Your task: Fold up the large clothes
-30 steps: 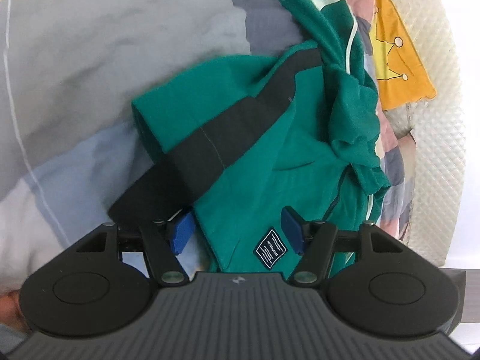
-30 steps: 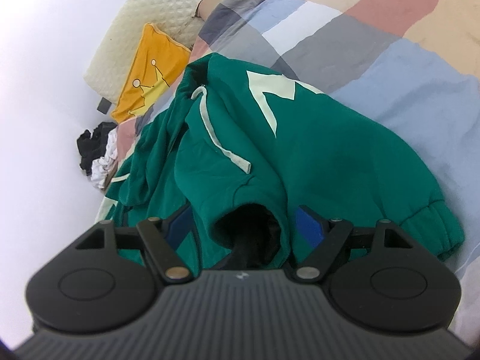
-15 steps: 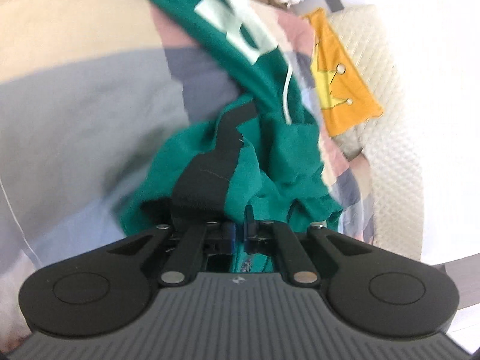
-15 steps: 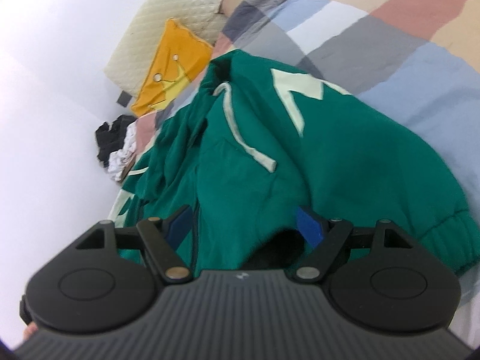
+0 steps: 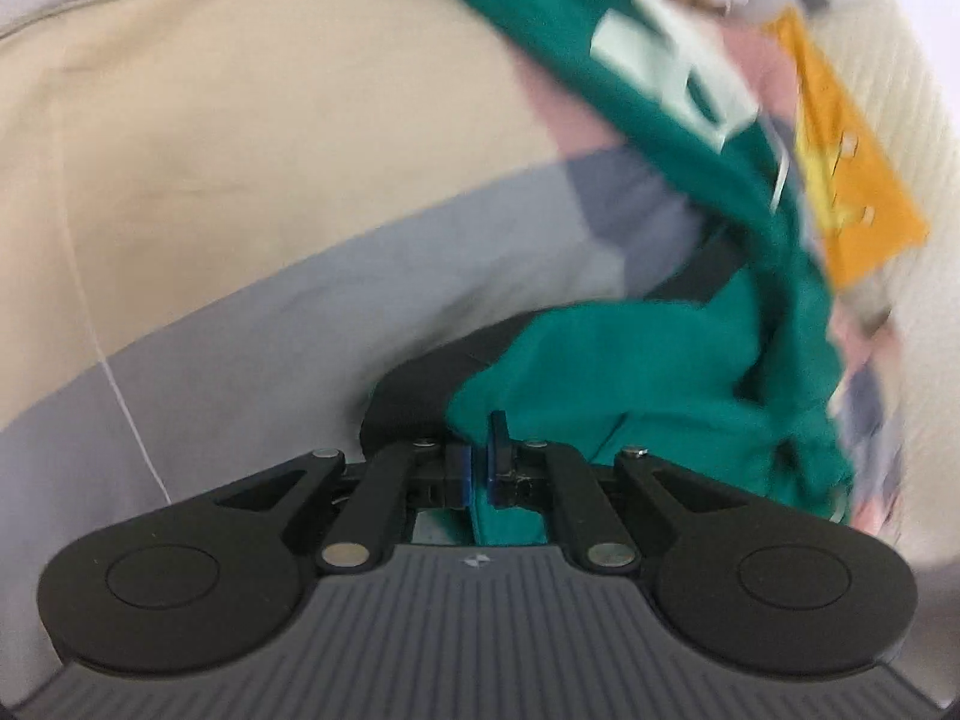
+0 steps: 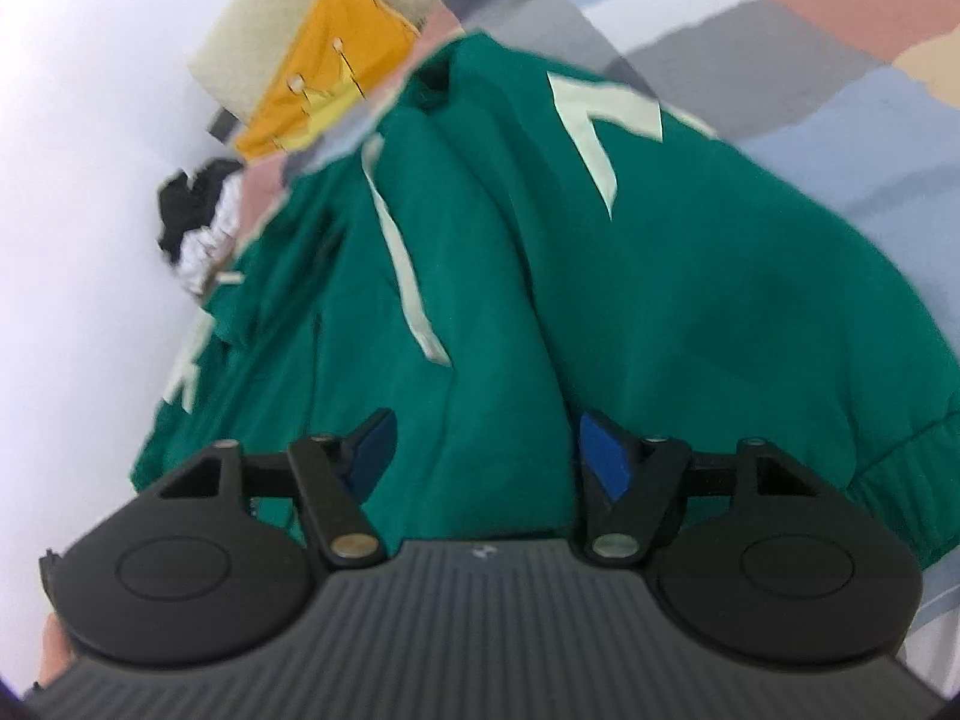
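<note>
The green hoodie (image 6: 630, 276) lay spread over a bed covered by a patchwork quilt (image 5: 252, 192) in beige, grey, blue and pink. The left hand-held gripper (image 5: 478, 468) was clamped on a fold of the hoodie's green fabric, its blue pads (image 5: 459, 474) pressed together on the cloth right beside the garment's black band (image 5: 414, 384); from there the hoodie trailed up and to the right across the quilt. The right hand-held gripper (image 6: 486, 450) stood over the hoodie's bunched middle with its jaws apart and closing, green fabric lying between the blue pads (image 6: 603, 459), which did not yet press on it. An orange cushion (image 6: 324, 90) lay at the head of the bed, beyond the hoodie
</note>
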Motion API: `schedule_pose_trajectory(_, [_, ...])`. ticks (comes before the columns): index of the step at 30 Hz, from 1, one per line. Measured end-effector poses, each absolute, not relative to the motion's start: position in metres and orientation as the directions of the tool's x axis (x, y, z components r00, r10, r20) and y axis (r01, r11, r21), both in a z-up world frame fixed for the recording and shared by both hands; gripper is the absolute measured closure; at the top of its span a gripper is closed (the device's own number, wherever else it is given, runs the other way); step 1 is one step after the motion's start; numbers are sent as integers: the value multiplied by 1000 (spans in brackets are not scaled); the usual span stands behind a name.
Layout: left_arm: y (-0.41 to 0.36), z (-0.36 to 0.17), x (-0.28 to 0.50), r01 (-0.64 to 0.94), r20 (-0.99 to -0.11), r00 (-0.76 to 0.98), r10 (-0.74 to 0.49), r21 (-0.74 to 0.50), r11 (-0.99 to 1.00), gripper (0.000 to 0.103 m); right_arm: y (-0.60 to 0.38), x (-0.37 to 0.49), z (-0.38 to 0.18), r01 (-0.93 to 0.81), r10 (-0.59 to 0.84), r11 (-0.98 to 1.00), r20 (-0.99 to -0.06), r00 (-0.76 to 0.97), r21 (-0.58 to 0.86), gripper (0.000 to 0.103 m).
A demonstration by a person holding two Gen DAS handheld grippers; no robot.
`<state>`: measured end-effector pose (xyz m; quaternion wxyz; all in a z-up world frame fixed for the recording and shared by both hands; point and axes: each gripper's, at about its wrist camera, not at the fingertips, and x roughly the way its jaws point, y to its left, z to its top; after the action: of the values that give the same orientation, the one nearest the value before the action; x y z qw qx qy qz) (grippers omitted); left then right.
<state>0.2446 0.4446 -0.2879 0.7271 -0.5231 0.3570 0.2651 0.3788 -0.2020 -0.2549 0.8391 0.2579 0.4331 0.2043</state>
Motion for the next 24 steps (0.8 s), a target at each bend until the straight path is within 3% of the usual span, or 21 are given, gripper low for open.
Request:
schedule_pose_trajectory(3, [447,-286,250,-729,-796,605,-27,-567,384,86,-193,382,-260,-121,550,804,-651,523,582,33])
schedule_pose_trajectory(4, [448,-284,252,-717,-802,595,-58,-562,413,69,-191,382,-260,-124,541,813,-659,522,569,33])
schedule_pose_trajectory(5, [449,-282,252,-699,-799,594,-91,-569,433,45,-189,383,-261,-124,536,818,-665,520,562,33])
schedule_pose_trajectory(7, [448,-274,250,-654,-785,605,-131,-585,480,30,-189,384,-264,-113,531,820,-671,517,561,33])
schedule_pose_trajectory(18, [446,-247,255,-625,-819,568,80,-367,690,28,-183,386,-276,-85,509,837,-714,481,540,35])
schedule_pose_trajectory(22, [457,-263,261,-624,-804,590,65,-404,669,25,-181,388,-280,-88,539,819,-706,460,567,33])
schedule_pose_trajectory(24, [462,-279,272,-598,-785,619,-5,-475,646,26,-178,390,-283,-86,559,805,-702,441,587,33])
